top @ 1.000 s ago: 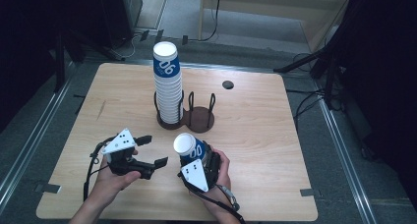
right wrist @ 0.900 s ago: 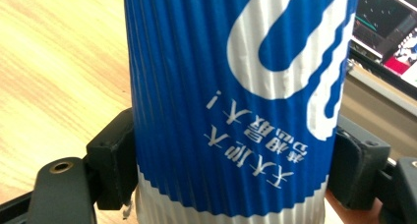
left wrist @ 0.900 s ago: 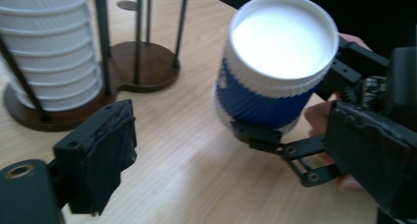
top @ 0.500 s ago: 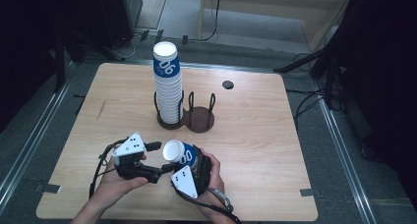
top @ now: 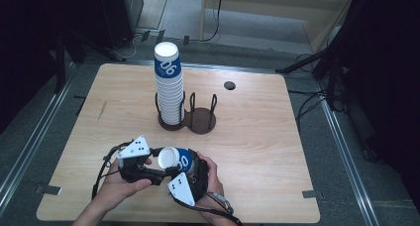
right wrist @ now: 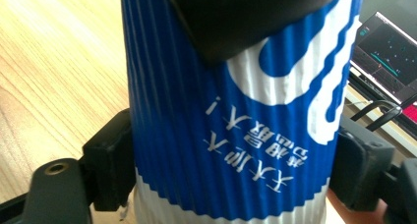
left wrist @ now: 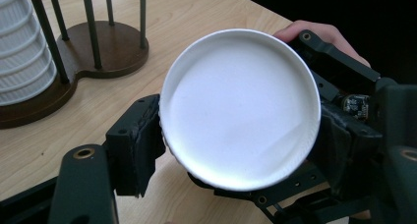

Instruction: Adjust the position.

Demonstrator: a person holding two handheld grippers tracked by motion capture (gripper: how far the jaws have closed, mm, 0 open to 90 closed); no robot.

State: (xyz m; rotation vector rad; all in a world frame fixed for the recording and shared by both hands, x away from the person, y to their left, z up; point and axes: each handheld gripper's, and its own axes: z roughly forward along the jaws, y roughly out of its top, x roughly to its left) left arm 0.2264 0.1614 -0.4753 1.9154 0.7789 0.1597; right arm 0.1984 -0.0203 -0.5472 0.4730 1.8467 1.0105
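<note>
1. High view: near the front edge of the tabletop, the two hands hold one blue-and-white paper cup between them, tipped on its side with its white bottom toward the left gripper. The right gripper holds the cup's body from the other side. Well behind them, a tall stack of cups stands in one ring of a dark wooden cup holder; the holder's second ring has no cups in it.

2. Left gripper view: the cup's round white bottom faces the camera, and this gripper's two black jaws, which have just been closing, press on its sides at left and right. The other gripper's frame and a fingertip show behind the cup. The stack and the holder's base stand at the upper left.

3. Right gripper view: the ribbed blue wall of the cup sits between this gripper's jaws, whose pads touch it on both sides; they have just been opening a little, yet the grip looks kept. A black jaw of the left gripper crosses the cup's top.

4. Progress, as I judge it: one cup is off the stack and both grippers have it; the pulling apart or handing over is just starting, and setting a cup into the free ring is not yet done.
</note>
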